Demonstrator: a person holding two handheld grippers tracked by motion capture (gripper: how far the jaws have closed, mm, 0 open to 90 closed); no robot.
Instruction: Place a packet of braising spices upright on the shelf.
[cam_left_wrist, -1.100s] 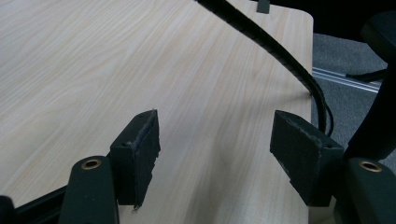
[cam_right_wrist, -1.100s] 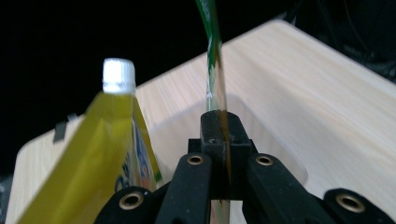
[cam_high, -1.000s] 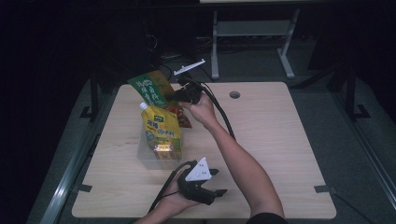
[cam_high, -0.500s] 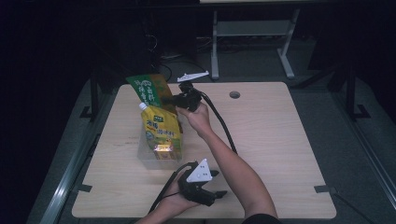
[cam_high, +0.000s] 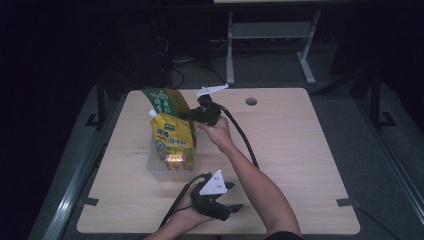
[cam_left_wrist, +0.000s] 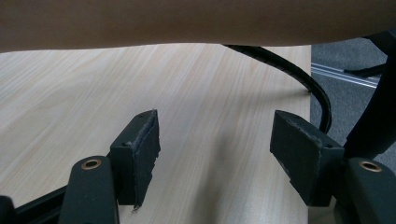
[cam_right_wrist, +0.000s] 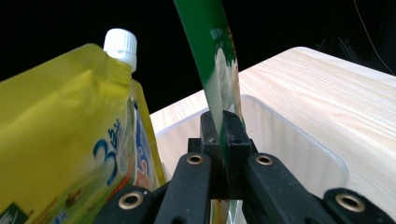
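Observation:
A clear plastic bin (cam_high: 159, 169) (cam_right_wrist: 299, 140) stands left of the table's middle. In it leans a yellow spouted pouch (cam_high: 172, 140) (cam_right_wrist: 65, 140) with a white cap. Over the bin's far end my right gripper (cam_high: 187, 115) (cam_right_wrist: 222, 122) is shut on a green packet (cam_high: 162, 102) (cam_right_wrist: 210, 51), which slants up out of the jaws. Near the table's front edge my left gripper (cam_high: 232, 202) (cam_left_wrist: 215, 144) rests in the hand, open, with bare wood between its pads (cam_left_wrist: 144, 140).
The right forearm (cam_high: 255, 180) crosses above the left gripper. A black cable (cam_high: 240, 132) trails from the right gripper across the light wooden table (cam_high: 300, 150). A round hole (cam_high: 251, 101) sits near the far edge. Dark floor and a white frame (cam_high: 270, 30) lie beyond.
The right gripper has sunk with the green packet toward the bin's far end. The left gripper has stayed in place.

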